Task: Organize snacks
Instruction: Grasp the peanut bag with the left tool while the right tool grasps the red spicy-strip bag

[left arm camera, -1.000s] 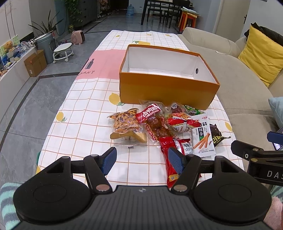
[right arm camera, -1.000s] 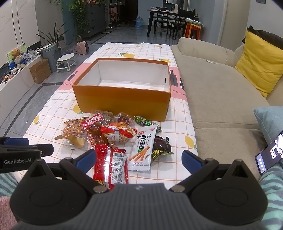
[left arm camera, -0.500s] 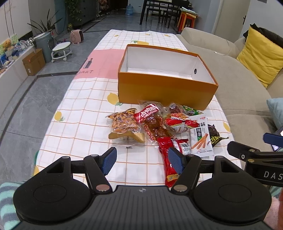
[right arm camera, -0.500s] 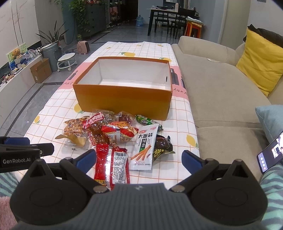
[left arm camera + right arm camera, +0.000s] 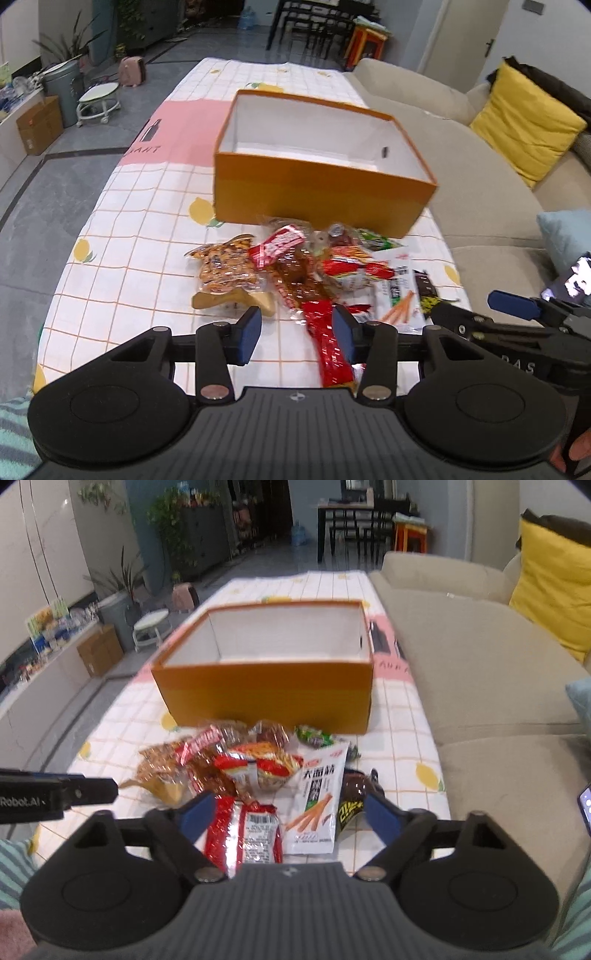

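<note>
Open orange box (image 5: 317, 192), white inside and empty, upright on the bench. Just before it, heaped packets (image 5: 255, 771): red foil pack (image 5: 243, 830) nearest, white stick-snack pouch (image 5: 317, 805) flat, dark packet (image 5: 354, 794) beside that.

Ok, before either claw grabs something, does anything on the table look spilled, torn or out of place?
Nothing stands out. The orange box sits upright and looks empty, and the snack packets lie in a loose overlapping pile in front of it on the tablecloth. No packet looks torn or spilled, though the pictures are somewhat blurred.
</note>
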